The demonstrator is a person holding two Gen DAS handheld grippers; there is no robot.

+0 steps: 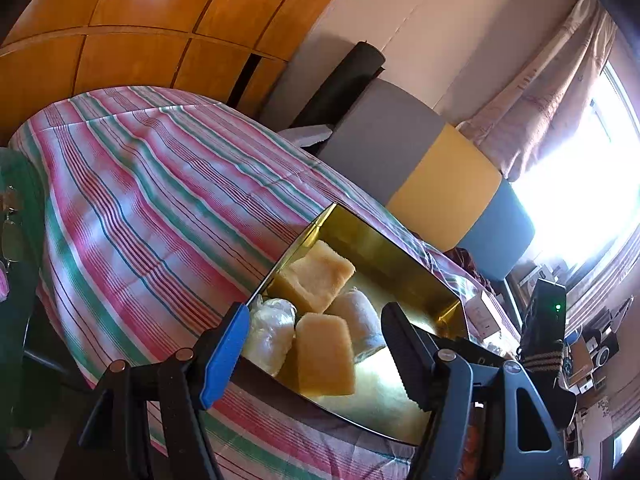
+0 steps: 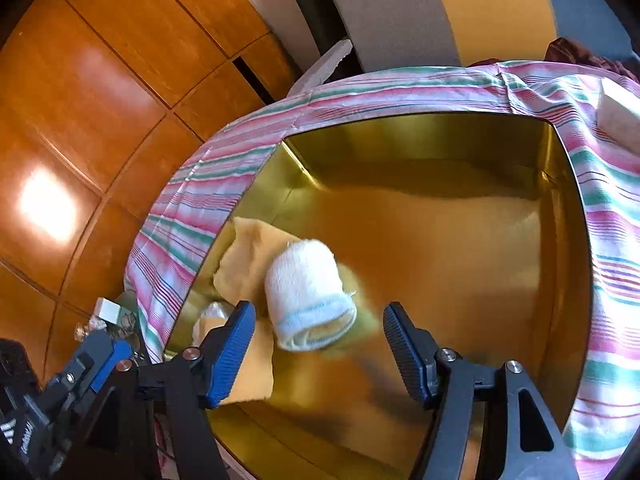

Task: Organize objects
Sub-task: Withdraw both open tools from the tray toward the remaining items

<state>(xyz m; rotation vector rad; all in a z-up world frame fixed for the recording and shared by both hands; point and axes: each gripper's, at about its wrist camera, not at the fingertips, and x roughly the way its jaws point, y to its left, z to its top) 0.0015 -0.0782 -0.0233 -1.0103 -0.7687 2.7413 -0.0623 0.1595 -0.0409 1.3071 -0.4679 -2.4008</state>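
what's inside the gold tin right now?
Inside the gold tin: two yellow sponge blocks, a rolled white towel, and a clear plastic-wrapped bundle. What lies beneath them, and the tin's near corner behind the left tool, is hidden.

Home bedroom: wardrobe [image 1: 132, 20], curtain [image 1: 560, 92].

No legible text in either view. The strap [image 2: 20, 436] on the black device at 8 o'clock in the right wrist view carries white lettering, too blurred and skewed to read. The white box [image 1: 482, 314] at 4 o'clock in the left wrist view shows small markings, unreadable.
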